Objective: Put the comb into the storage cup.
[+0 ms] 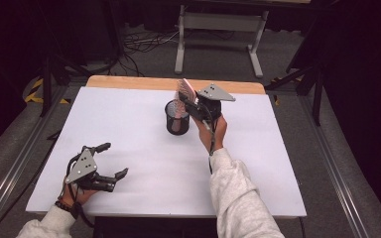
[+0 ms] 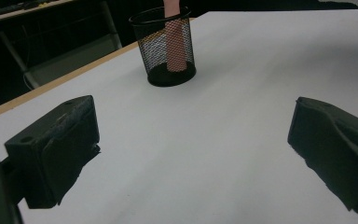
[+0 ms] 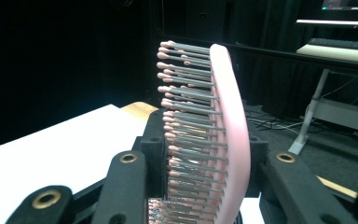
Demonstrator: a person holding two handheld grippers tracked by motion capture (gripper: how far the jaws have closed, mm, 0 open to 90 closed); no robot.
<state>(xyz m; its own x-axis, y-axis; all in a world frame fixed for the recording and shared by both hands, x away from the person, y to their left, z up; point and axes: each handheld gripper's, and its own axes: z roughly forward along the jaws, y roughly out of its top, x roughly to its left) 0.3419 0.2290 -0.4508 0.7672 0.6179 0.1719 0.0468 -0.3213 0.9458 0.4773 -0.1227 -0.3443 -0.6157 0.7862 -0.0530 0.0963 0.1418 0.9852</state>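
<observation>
Pink hairbrush [image 3: 223,135], bristles to one side, pinched between the jaws of the right gripper [image 1: 197,106], its handle end standing inside the black mesh cup [image 1: 177,118] near the far middle of the white table [image 1: 144,163]. Left gripper [image 1: 110,161], jaws spread, rests at the near left corner.

The high view looks forward and down over my whole table [image 1: 129,124]. My left tongs' camera looks low across it toward the mesh cup [image 2: 165,46], well ahead; that cup [image 1: 177,118] shows from above too. My right tongs' camera sits close behind the pink brush [image 3: 223,130].
</observation>
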